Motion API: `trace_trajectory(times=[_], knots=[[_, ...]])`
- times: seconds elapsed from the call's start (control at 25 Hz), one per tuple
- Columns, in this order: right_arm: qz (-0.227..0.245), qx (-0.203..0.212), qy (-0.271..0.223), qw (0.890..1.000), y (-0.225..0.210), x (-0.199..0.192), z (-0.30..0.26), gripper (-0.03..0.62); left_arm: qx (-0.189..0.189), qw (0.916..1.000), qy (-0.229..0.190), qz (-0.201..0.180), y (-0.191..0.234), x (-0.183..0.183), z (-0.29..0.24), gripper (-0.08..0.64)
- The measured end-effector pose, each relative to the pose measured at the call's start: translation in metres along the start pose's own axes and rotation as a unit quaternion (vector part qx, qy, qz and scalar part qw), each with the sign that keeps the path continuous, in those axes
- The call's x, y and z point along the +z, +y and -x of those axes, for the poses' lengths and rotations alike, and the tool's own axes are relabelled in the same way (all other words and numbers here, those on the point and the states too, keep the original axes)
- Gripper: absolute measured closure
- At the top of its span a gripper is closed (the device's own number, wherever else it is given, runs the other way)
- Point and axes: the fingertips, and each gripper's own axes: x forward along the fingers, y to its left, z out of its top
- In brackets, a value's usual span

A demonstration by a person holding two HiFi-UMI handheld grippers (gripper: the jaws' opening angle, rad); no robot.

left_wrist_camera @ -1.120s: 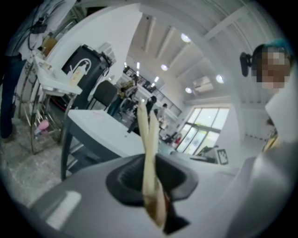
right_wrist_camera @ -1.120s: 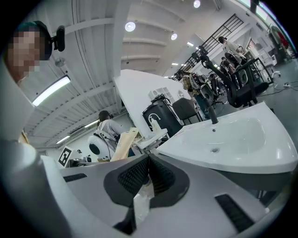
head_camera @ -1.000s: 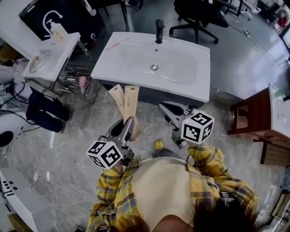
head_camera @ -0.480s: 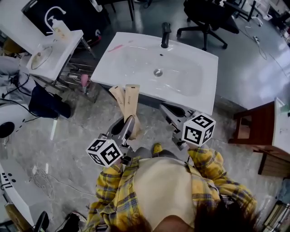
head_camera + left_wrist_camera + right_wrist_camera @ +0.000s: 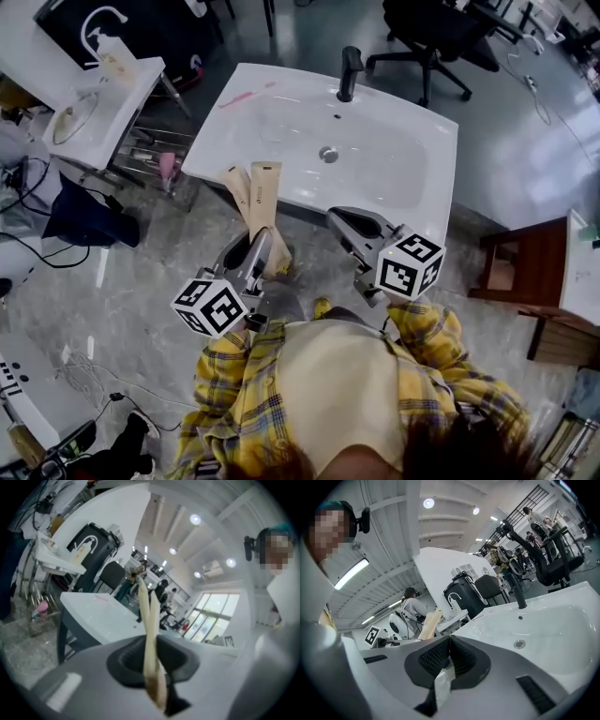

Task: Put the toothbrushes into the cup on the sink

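Head view: left gripper (image 5: pixel 261 251) sits lower left of centre and right gripper (image 5: pixel 345 223) just right of centre. Both point up-frame at the white sink (image 5: pixel 398 178).

The left one is clamped on two tan toothbrush packs (image 5: pixel 255 192), which fan slightly. Their upper ends overlap the sink's near-left edge in the picture. A black faucet (image 5: pixel 349 73) is at the sink's far rim, the drain (image 5: pixel 328 154) is mid-basin, and a thin pink item (image 5: pixel 242 96) lies on the upper-left deck. Only this view also shows a smaller sink (image 5: pixel 94 117) with a soap bottle (image 5: pixel 111 58) at upper left, a brown wooden stand (image 5: pixel 525 253) at the right edge, and the plaid shirt (image 5: pixel 431 361) at the bottom.

Left gripper view: left gripper (image 5: pixel 152 667) has its dark pads closed on the toothbrush packs (image 5: pixel 147 613), which rise crossed up the frame centre. The sink (image 5: pixel 93 613) shows only as a white slab at mid-left, and the basin isn't visible.

Right gripper view: right gripper (image 5: pixel 450 654) has its ribbed pads pressed together. A pale scrap (image 5: pixel 443 684) sits below them; can't tell what it is. This view gives the sink (image 5: pixel 562 634) basin, drain (image 5: pixel 519 644) and faucet (image 5: pixel 515 592) at right. The toothbrush packs (image 5: pixel 430 625) poke up left of centre, and a seated person (image 5: pixel 412 609) is behind.
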Motion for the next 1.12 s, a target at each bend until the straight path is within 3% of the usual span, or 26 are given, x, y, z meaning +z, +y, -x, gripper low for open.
trace_trajectory(times=[0.48,1.12], knots=[[0.007,-0.022,0.005,1.000,-0.021,0.039,-0.083,0.578,-0.031,0.9991,0.028,0.002,0.062,0.057,-0.043,0.499],[-0.033,0.014,-0.025,0.999,-0.029,0.066,-0.154,0.578,-0.056,0.9967,0.056,0.019,0.126,0.094,-0.088,0.499]])
